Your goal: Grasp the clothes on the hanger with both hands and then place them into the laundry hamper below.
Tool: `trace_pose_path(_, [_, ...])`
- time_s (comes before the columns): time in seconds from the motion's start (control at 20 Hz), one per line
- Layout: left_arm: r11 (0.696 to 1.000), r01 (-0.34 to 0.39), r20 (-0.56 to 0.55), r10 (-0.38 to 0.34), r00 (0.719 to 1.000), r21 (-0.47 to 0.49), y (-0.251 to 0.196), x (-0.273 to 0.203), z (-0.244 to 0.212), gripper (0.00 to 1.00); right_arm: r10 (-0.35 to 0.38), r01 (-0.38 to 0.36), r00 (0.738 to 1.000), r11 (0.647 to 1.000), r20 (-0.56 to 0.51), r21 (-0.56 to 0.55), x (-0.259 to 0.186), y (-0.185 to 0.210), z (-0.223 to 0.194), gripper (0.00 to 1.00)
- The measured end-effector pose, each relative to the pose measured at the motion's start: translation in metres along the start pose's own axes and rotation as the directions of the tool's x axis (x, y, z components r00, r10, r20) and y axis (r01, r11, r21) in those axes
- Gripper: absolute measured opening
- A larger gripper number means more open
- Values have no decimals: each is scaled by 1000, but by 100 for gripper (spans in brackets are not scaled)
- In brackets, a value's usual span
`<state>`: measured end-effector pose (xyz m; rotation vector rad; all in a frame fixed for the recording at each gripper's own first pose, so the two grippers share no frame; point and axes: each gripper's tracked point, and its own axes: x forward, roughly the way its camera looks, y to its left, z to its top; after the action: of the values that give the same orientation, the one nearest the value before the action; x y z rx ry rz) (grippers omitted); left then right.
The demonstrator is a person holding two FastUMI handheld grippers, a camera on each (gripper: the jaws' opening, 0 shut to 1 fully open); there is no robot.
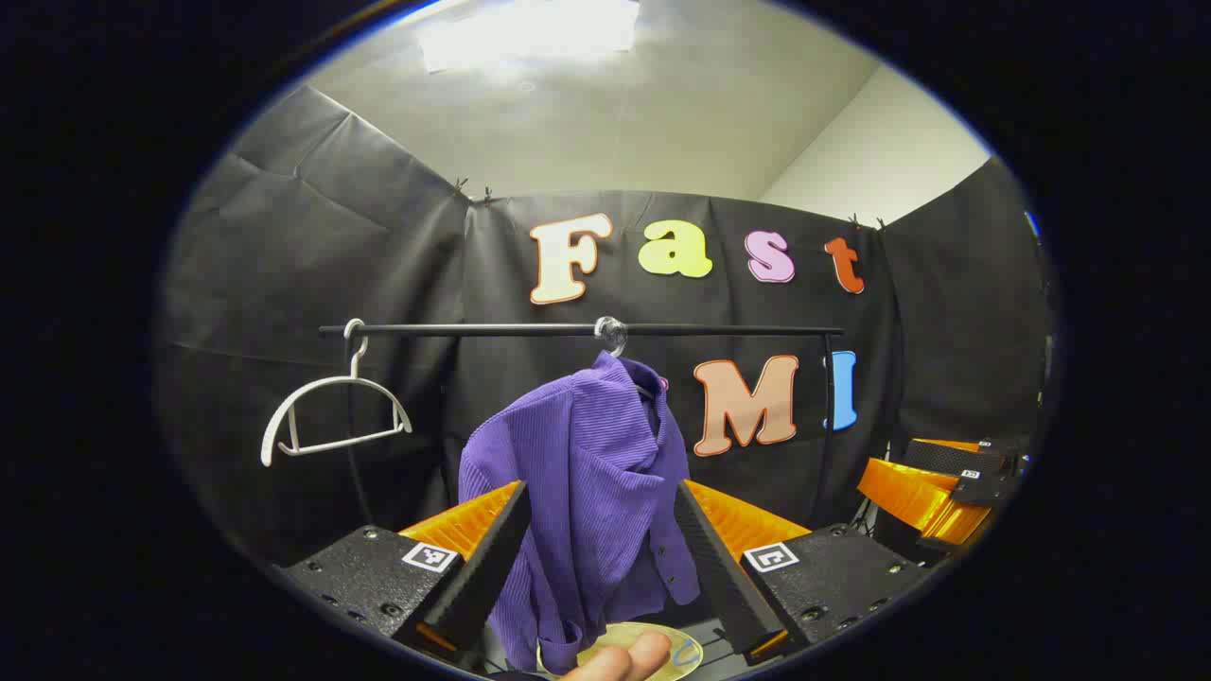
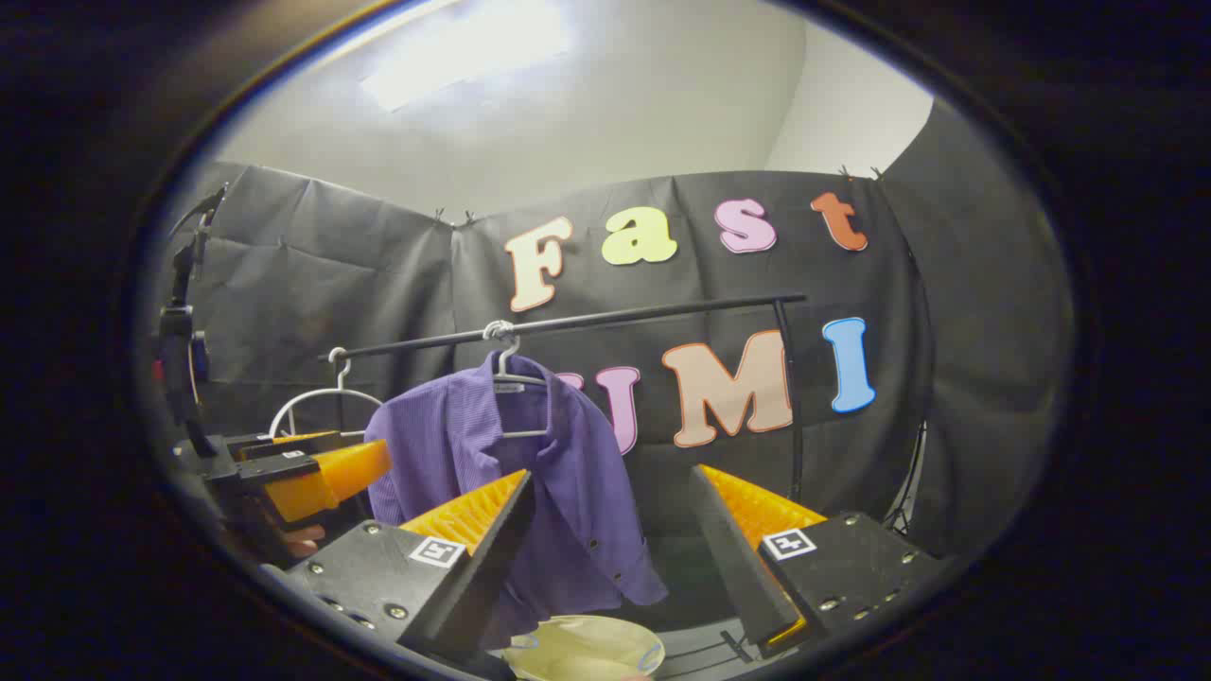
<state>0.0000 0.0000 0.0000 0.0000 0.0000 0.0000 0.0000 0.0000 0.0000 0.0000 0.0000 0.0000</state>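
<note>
- A purple ribbed shirt [image 1: 587, 492] with dark buttons hangs from a clear hanger hook [image 1: 611, 333] at about the middle of a black horizontal rail [image 1: 577, 329]. In the right gripper view the same shirt [image 2: 511, 473] drapes over a pale hanger [image 2: 509, 378], its collar just under the rail [image 2: 605, 320].
- Below the shirt's hem sits the rim of a pale yellowish laundry hamper [image 1: 683, 653], seen again at the bottom of the right gripper view [image 2: 587, 648].
- My left gripper [image 1: 596, 558] is held in front of the shirt with its jaws spread wide; the cloth shows in the gap between my two fingers, and neither finger is touching it.
- My right gripper [image 2: 615, 558] is also wide open, with the shirt's right edge showing behind its left finger; whether that finger touches the cloth I cannot tell.
- Each camera also catches the other gripper off to the side: my right one at the right edge of the left gripper view [image 1: 946, 487], my left one at the left edge of the right gripper view [image 2: 303, 473].
- A fingertip [image 1: 620, 660] of my hand shows at the bottom of the left gripper view.
- An empty white hanger [image 1: 333, 416] hangs near the rail's left end, well apart from the shirt.
- Black cloth walls the booth behind, under a white ceiling with a bright light panel [image 1: 530, 28].
</note>
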Motion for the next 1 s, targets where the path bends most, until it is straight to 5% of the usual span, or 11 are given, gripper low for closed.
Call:
trace_pose_path(0.3, [1000, -11, 11, 11, 1000, -5, -6, -9, -12, 90, 85, -84, 996, 996, -33, 33, -6, -1, -13, 100])
trace_pose_path(1.0, [986, -142, 36, 140, 990, 81, -6, 19, -76, 89, 100, -100, 994, 995, -50, -13, 43, -10, -71, 98])
